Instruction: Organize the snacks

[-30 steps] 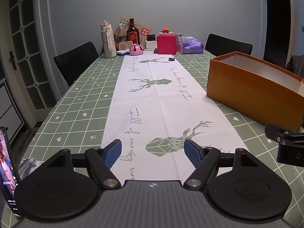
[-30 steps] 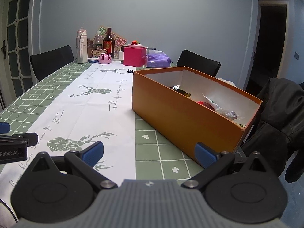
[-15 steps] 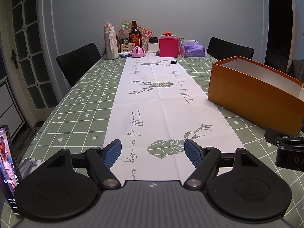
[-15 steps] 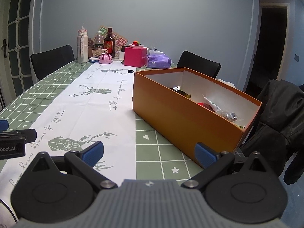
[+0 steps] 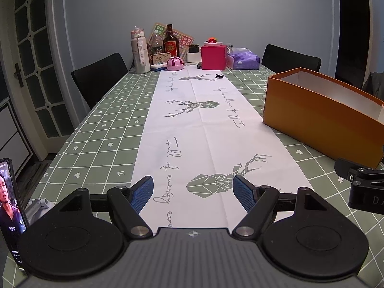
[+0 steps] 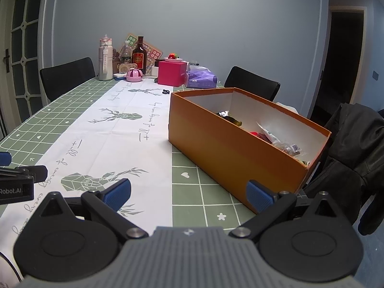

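Note:
An open orange box (image 6: pixel 230 144) stands on the table's right side; it also shows in the left wrist view (image 5: pixel 321 115). Inside lie several snack packets (image 6: pixel 268 132), one dark with gold foil (image 6: pixel 228 116). My left gripper (image 5: pixel 193 193) is open and empty above the white runner (image 5: pixel 204 124) near the front edge. My right gripper (image 6: pixel 188 192) is open and empty, just in front of the box's near corner. Each gripper's side shows at the edge of the other's view.
Bottles, a pink box (image 5: pixel 213 56), a purple tissue pack (image 5: pixel 243 58) and small items crowd the table's far end. Black chairs (image 5: pixel 99 76) stand on both sides. A phone (image 5: pixel 9 201) stands at the front left. A dark jacket (image 6: pixel 352 148) hangs right of the box.
Both grippers have drifted only slightly; the left view has tilted up a little. Both stay open and empty.

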{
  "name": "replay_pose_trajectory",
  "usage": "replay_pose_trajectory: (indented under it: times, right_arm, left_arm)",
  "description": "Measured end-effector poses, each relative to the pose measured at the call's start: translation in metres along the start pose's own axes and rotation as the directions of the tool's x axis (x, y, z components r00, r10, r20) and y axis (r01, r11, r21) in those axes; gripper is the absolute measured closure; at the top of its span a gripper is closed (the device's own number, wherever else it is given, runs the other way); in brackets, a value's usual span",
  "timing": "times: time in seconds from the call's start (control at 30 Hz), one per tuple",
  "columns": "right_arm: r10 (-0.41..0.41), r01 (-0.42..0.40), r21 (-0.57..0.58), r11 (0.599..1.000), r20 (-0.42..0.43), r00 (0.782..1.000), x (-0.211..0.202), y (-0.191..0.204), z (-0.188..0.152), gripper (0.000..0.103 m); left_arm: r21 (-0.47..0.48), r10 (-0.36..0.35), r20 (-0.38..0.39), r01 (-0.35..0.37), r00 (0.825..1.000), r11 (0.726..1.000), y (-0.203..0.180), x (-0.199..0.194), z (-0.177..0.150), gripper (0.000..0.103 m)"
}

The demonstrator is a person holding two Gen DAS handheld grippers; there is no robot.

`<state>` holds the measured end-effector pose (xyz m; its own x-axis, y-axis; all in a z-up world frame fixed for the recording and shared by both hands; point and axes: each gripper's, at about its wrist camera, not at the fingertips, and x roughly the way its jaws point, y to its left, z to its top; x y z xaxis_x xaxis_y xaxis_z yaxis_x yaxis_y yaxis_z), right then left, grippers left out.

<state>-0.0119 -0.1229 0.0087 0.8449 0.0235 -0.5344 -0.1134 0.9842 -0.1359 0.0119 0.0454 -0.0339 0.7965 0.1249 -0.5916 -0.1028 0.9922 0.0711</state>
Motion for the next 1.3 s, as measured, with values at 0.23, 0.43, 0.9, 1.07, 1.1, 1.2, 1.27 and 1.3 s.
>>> replay_pose_trajectory:
  times: [0.23, 0.43, 0.9, 1.07, 1.1, 1.2, 1.27, 1.3]
  right_arm:
    - [0.003, -0.003, -0.004, 1.000, 0.000, 1.000, 0.0005, -0.0003, -0.0006, 0.003]
    - [0.001, -0.001, -0.006, 1.000, 0.001, 1.000, 0.0011, -0.0002, -0.0006, 0.003]
    - [0.004, -0.004, -0.018, 1.000, 0.001, 1.000, 0.0008, 0.0022, -0.0019, 0.003]
    - [0.005, -0.004, -0.017, 1.000, 0.002, 1.000, 0.0009, 0.0026, -0.0023, 0.003]
    - [0.005, -0.005, -0.017, 1.000, 0.001, 1.000, 0.0010, 0.0026, -0.0023, 0.003]
    - [0.006, -0.006, -0.016, 1.000, -0.003, 1.000, 0.0019, 0.0029, -0.0031, 0.003]
    - [0.007, -0.007, -0.015, 1.000, -0.005, 1.000, 0.0022, 0.0027, -0.0032, 0.003]
    - [0.008, -0.009, -0.015, 1.000, -0.005, 1.000, 0.0024, 0.0022, -0.0029, 0.003]
  left_arm:
    - [-0.002, 0.006, -0.003, -0.006, 1.000, 1.000, 0.0001, -0.0008, -0.0006, 0.015]
    - [-0.003, 0.006, -0.004, -0.006, 1.000, 1.000, 0.0001, -0.0011, -0.0007, 0.014]
    - [0.001, 0.012, -0.008, -0.012, 1.000, 1.000, -0.0014, -0.0016, -0.0023, 0.015]
    - [0.013, 0.006, -0.009, -0.006, 1.000, 1.000, -0.0024, -0.0020, -0.0013, 0.014]
    - [0.015, 0.005, -0.011, -0.005, 1.000, 1.000, -0.0027, -0.0019, -0.0014, 0.014]
    - [0.015, 0.004, -0.014, -0.004, 1.000, 1.000, -0.0033, -0.0021, -0.0022, 0.014]
    - [0.017, 0.006, -0.013, -0.006, 1.000, 1.000, -0.0034, -0.0024, -0.0023, 0.015]
    - [0.017, 0.006, -0.014, -0.006, 1.000, 1.000, -0.0034, -0.0022, -0.0019, 0.015]
